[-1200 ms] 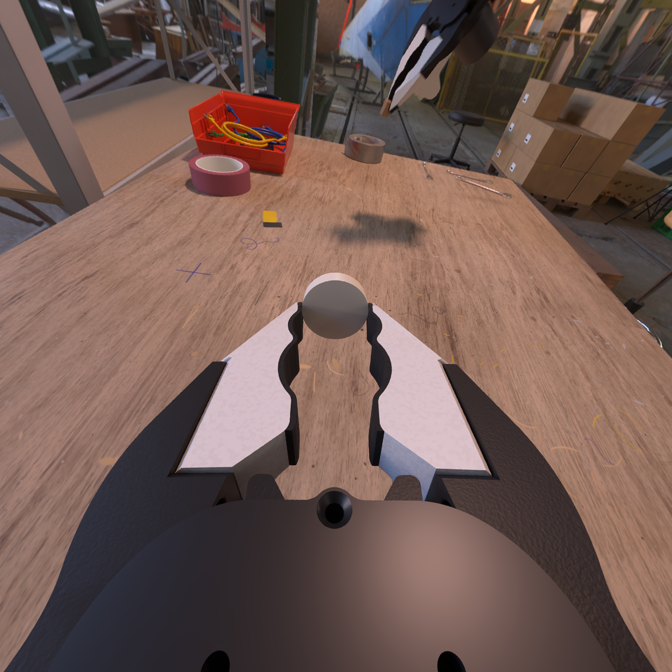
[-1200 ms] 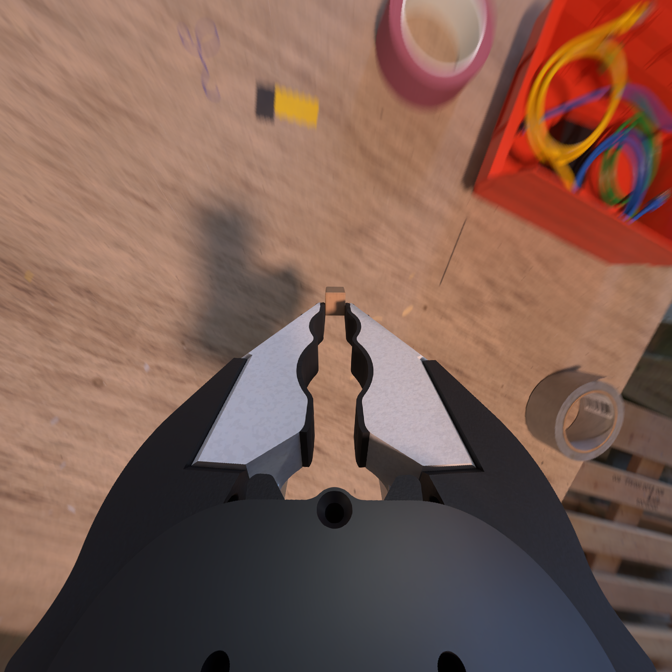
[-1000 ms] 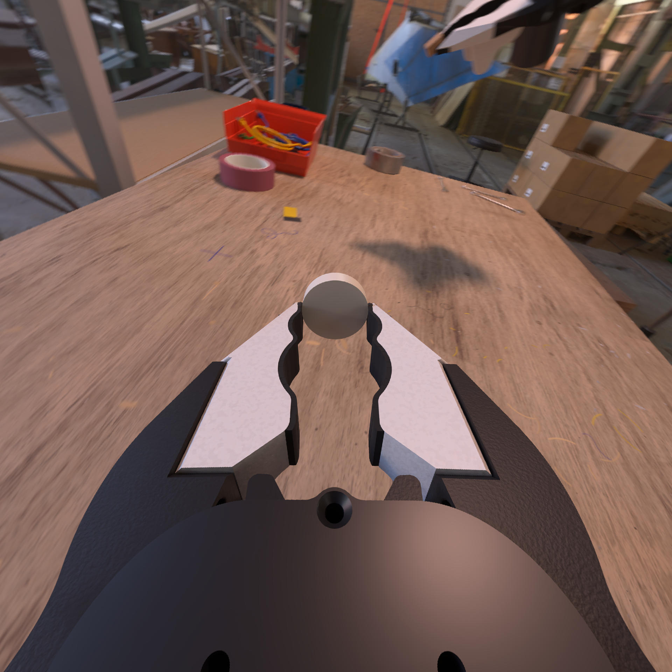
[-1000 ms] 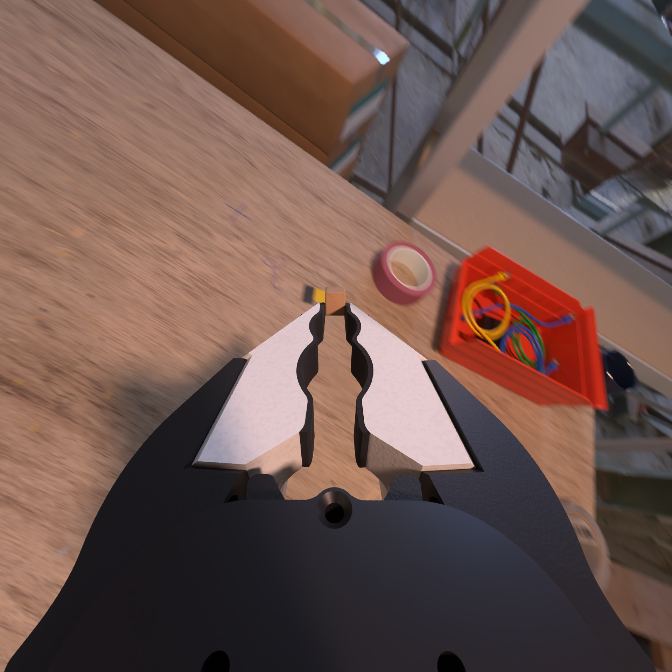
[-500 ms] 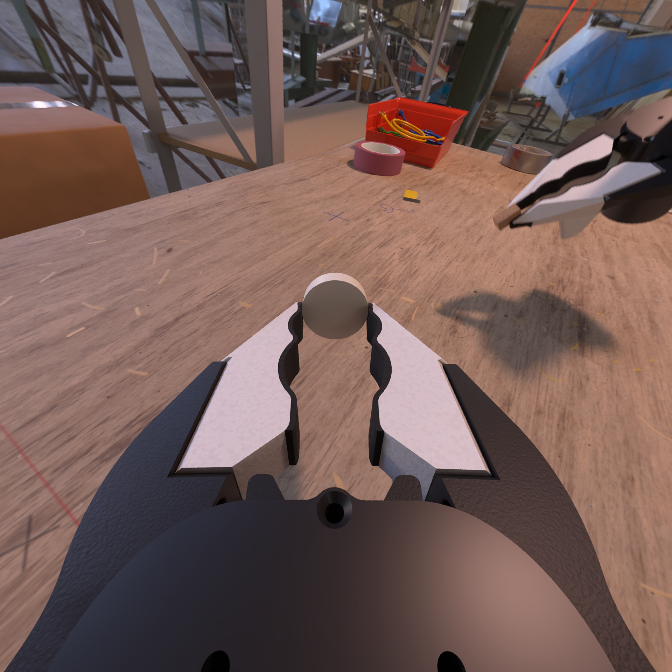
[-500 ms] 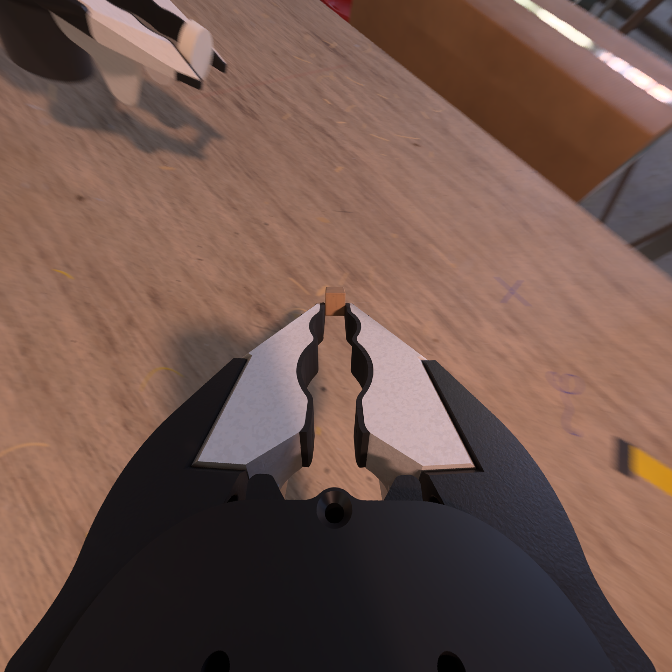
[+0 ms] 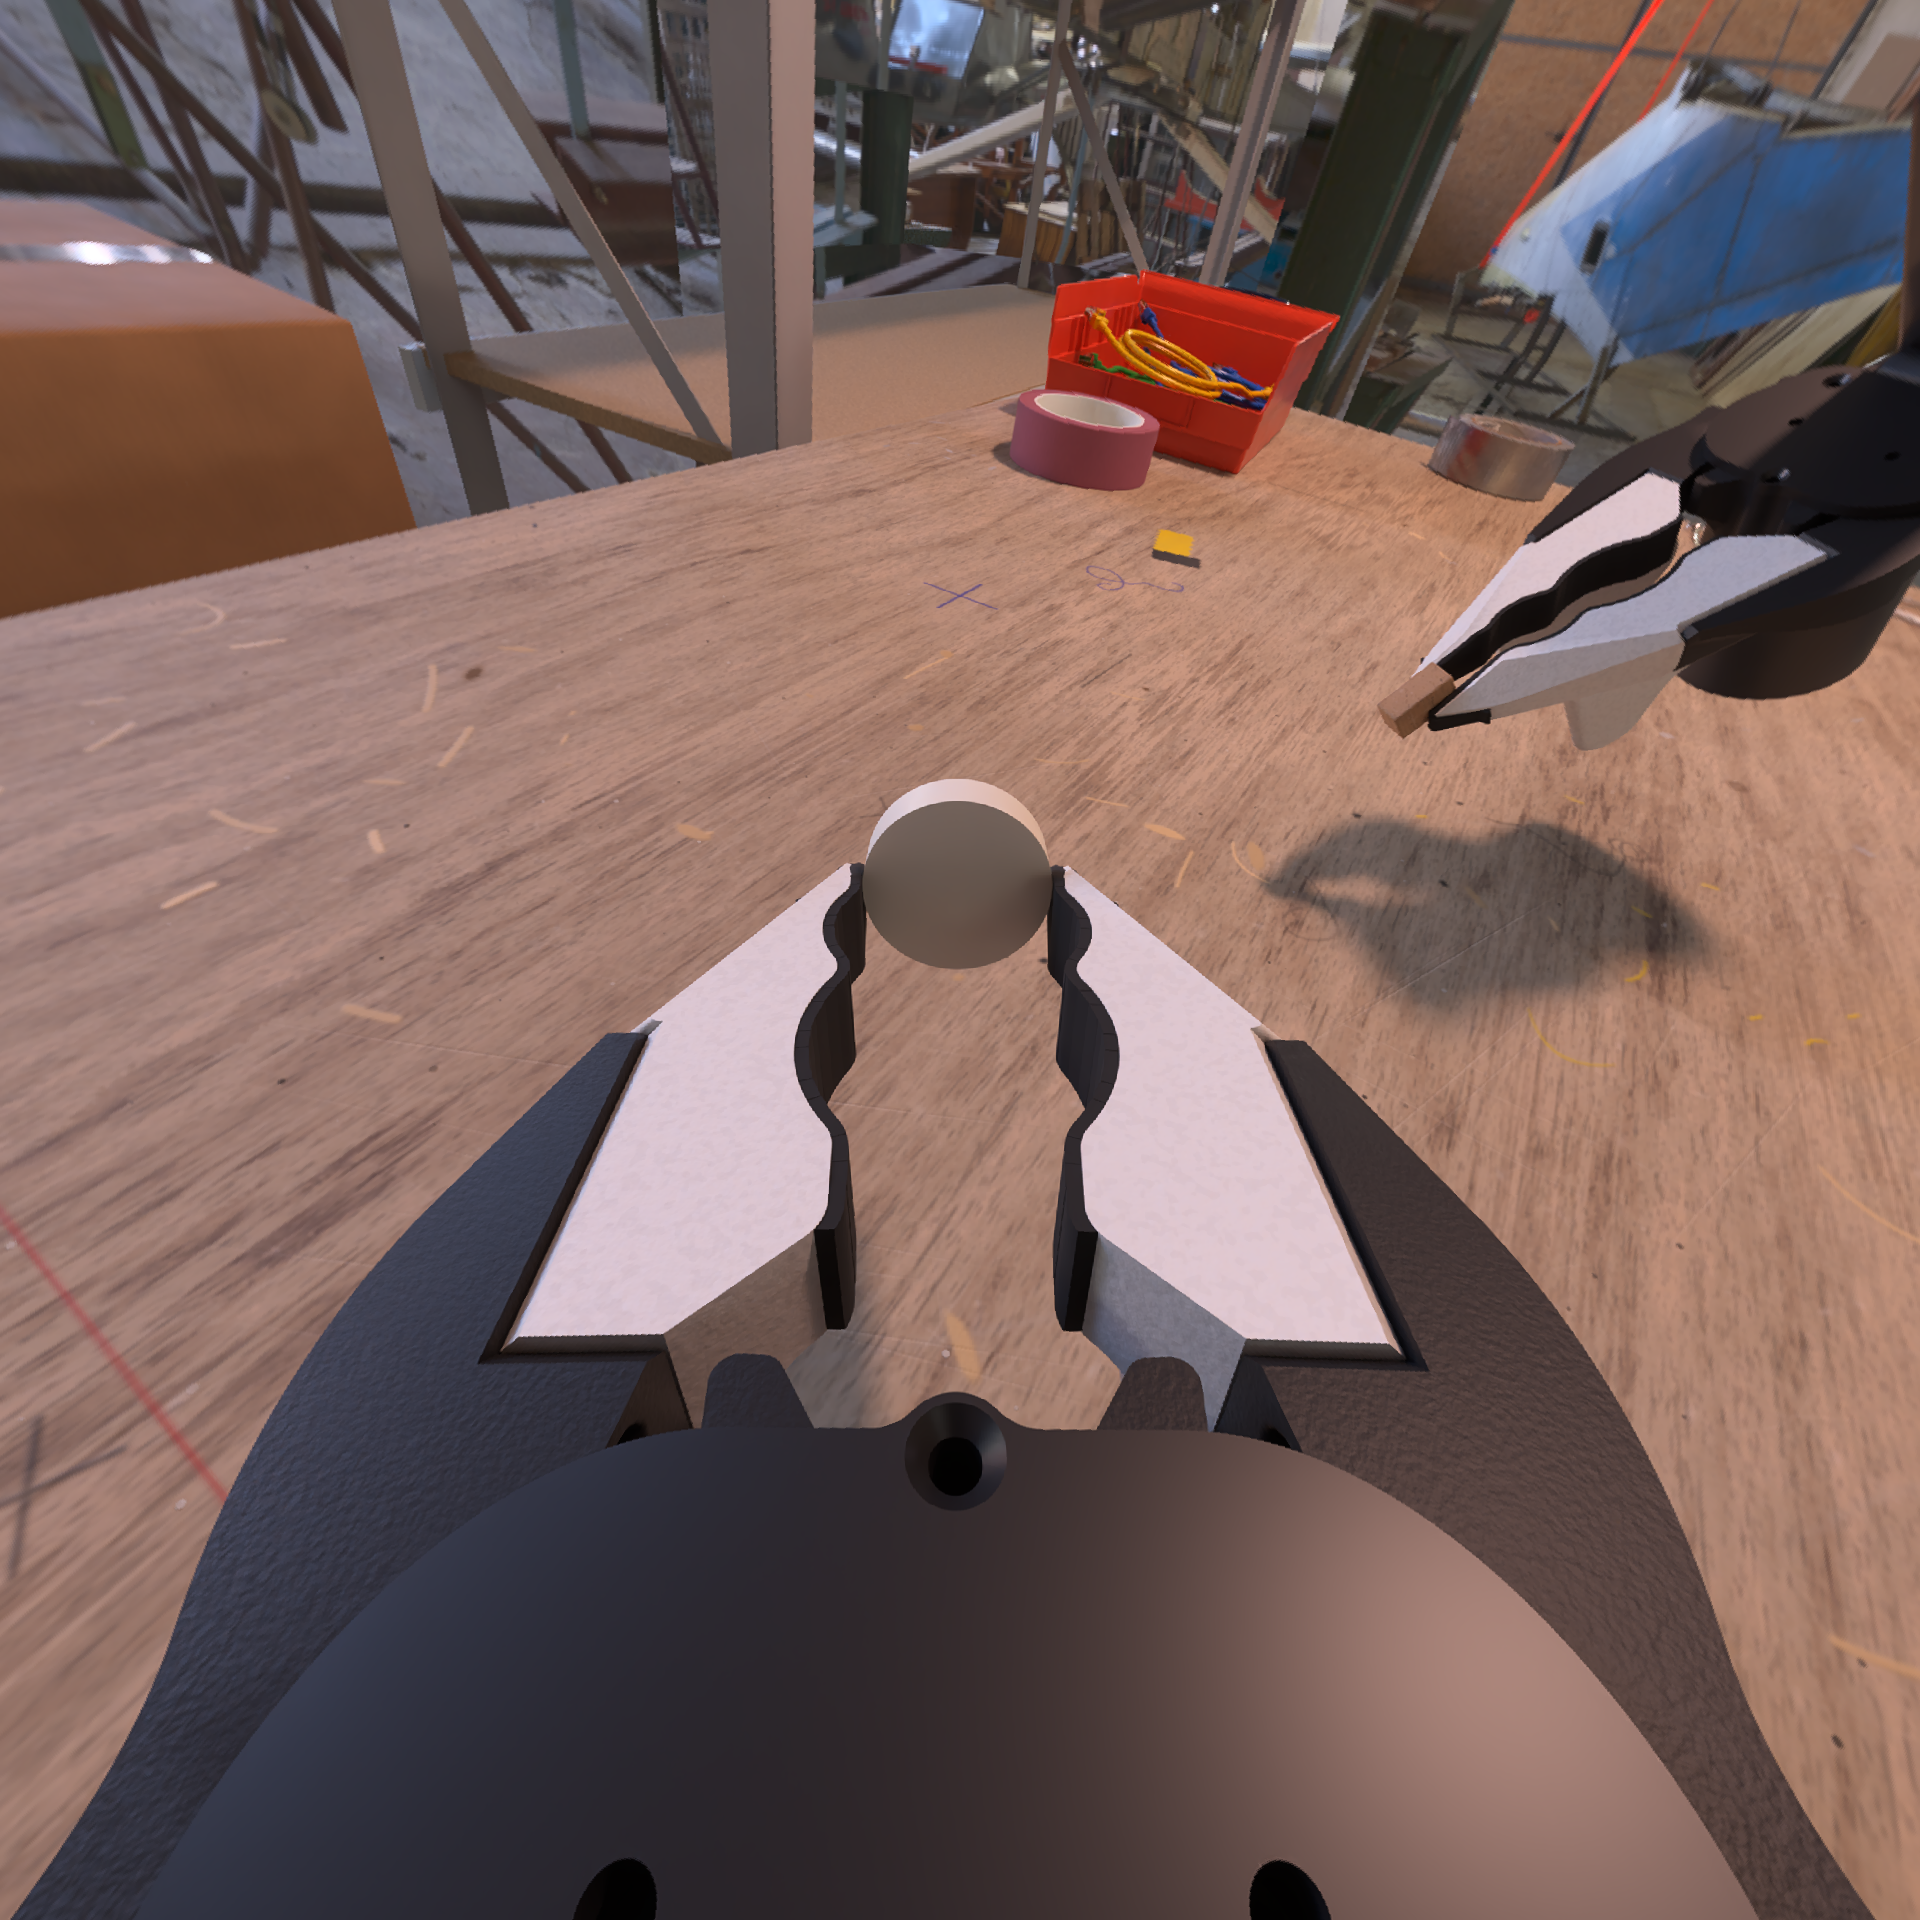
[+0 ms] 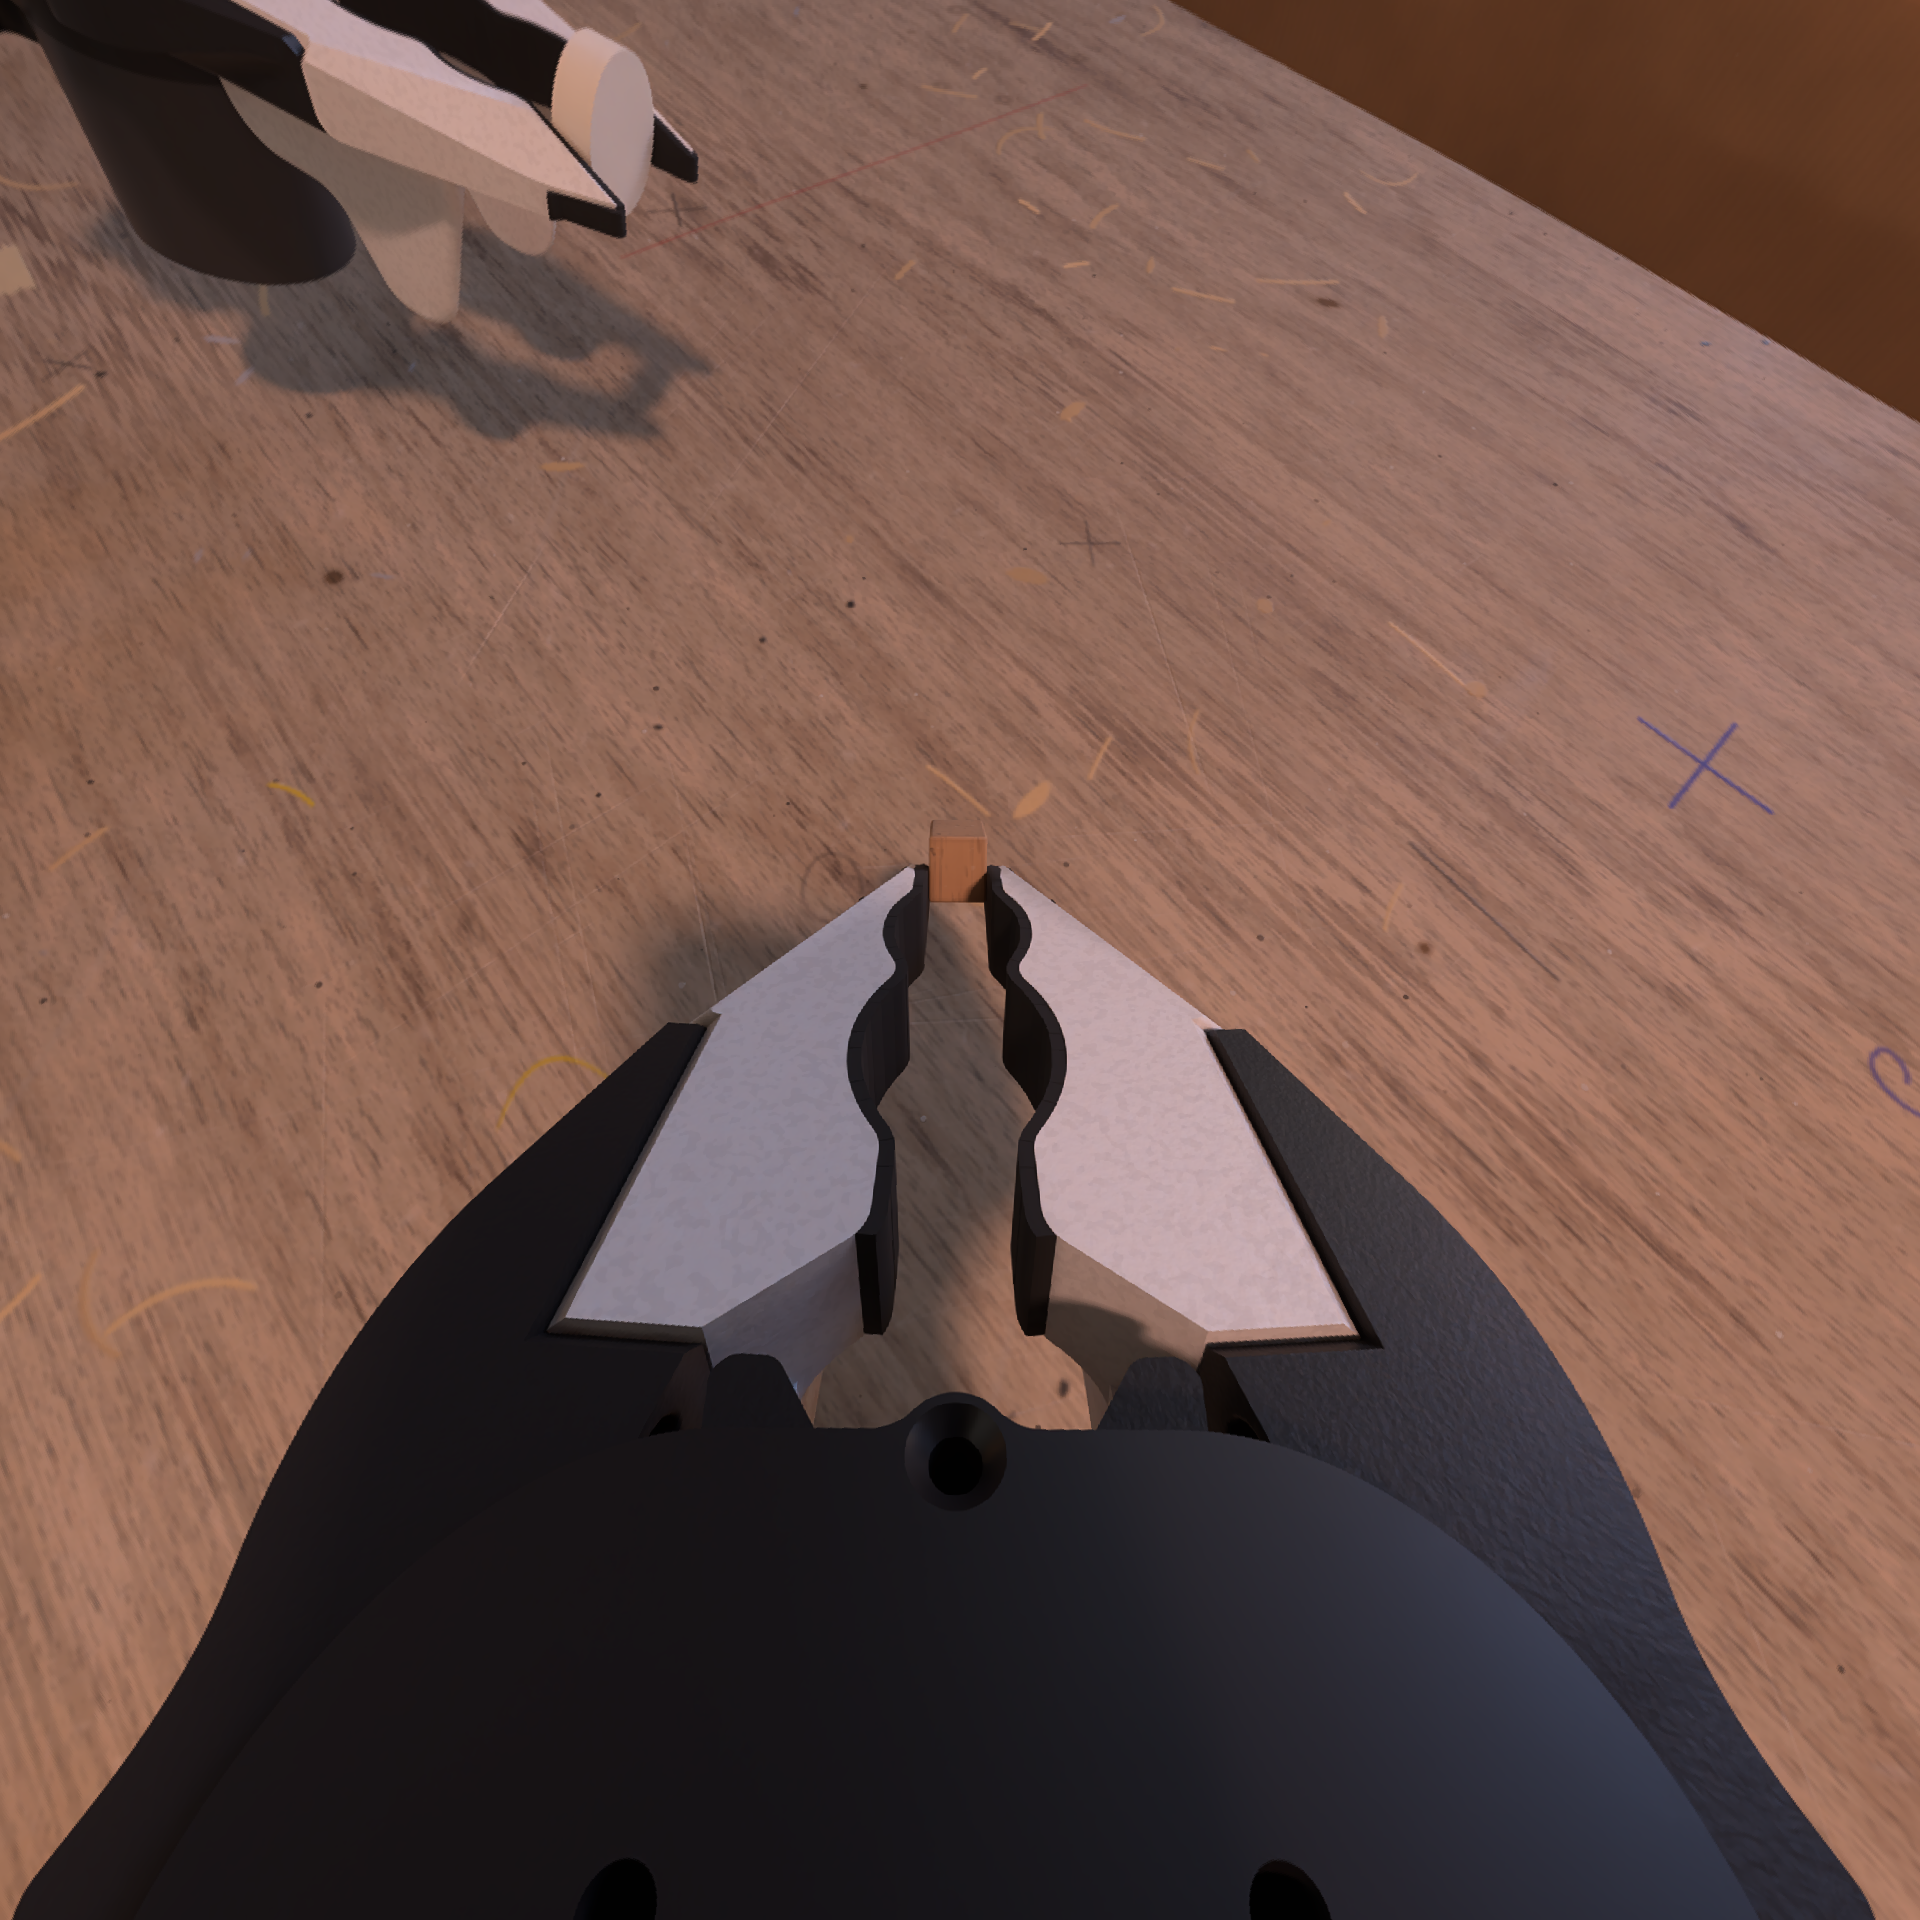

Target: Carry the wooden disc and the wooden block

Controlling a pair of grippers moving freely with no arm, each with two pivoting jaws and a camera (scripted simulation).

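Note:
My left gripper (image 7: 956, 883) is shut on a pale wooden disc (image 7: 956, 878), held on edge between its fingertips above the wooden table (image 7: 520, 831). My right gripper (image 8: 956, 883) is shut on a small tan wooden block (image 8: 956, 871), pinched at its fingertips above the table. In the left wrist view the right gripper (image 7: 1439, 698) hangs at the right with the block (image 7: 1411, 707) at its tip. In the right wrist view the left gripper (image 8: 623, 145) is at the top left with the disc (image 8: 608, 104) in it.
A red bin of coloured cables (image 7: 1184, 364), a pink tape roll (image 7: 1086, 436) and a grey tape roll (image 7: 1496, 457) stand at the table's far end. A small yellow and black piece (image 7: 1176, 545) lies nearer. An orange-brown box (image 7: 156, 416) stands beyond the left edge.
Both grippers have swung round with their loads held. The right gripper has come down from high above the far end to low at the right, now facing the left gripper.

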